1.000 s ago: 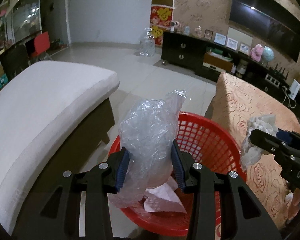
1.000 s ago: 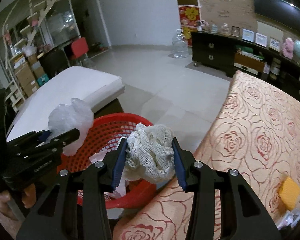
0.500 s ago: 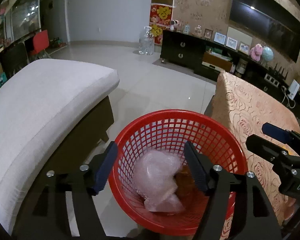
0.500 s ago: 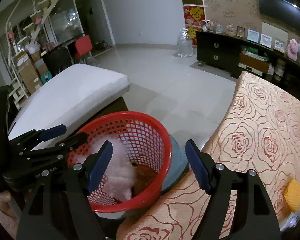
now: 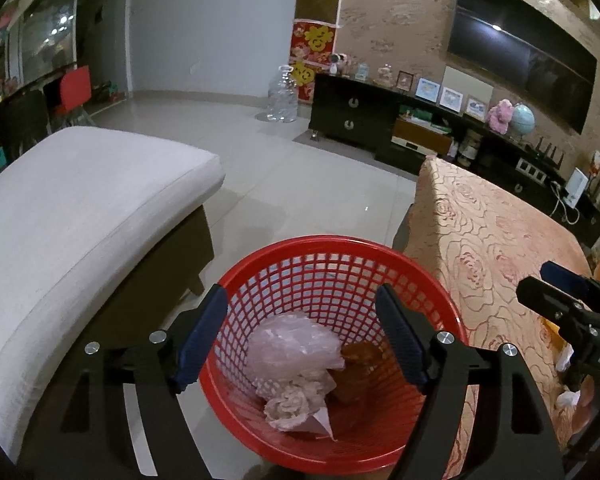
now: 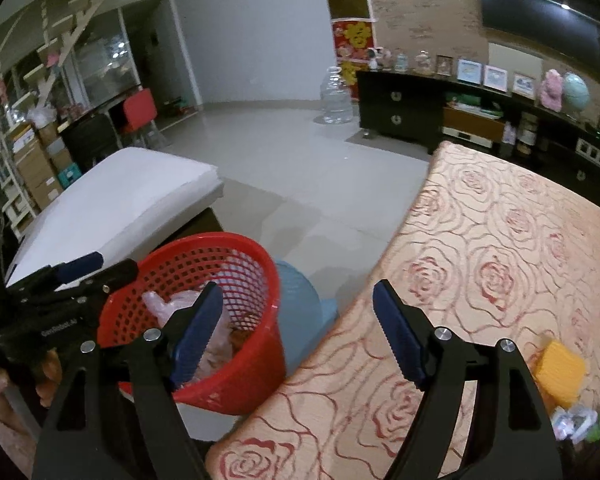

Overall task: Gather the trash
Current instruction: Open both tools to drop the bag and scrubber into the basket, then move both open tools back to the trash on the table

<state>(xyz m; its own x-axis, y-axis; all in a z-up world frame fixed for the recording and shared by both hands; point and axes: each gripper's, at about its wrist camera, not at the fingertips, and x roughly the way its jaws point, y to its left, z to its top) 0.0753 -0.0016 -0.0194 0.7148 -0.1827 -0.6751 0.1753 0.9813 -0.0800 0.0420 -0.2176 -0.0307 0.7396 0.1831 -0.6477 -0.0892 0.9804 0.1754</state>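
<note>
The yellow object [image 6: 561, 368] and crumpled wrapper [image 6: 576, 420] blur at the picture's edge.

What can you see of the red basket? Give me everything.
The red basket is round, of glossy plastic as it looks, with a solid rim and lattice walls tapering downward. It stands upright on the floor between the white cushioned seat and the rose-patterned tablecloth, a pale blue object right beside it. Inside lie a crumpled clear plastic bag, a whitish mesh wad and something brown. The open left tool hovers over it, nothing between its pads.
</note>
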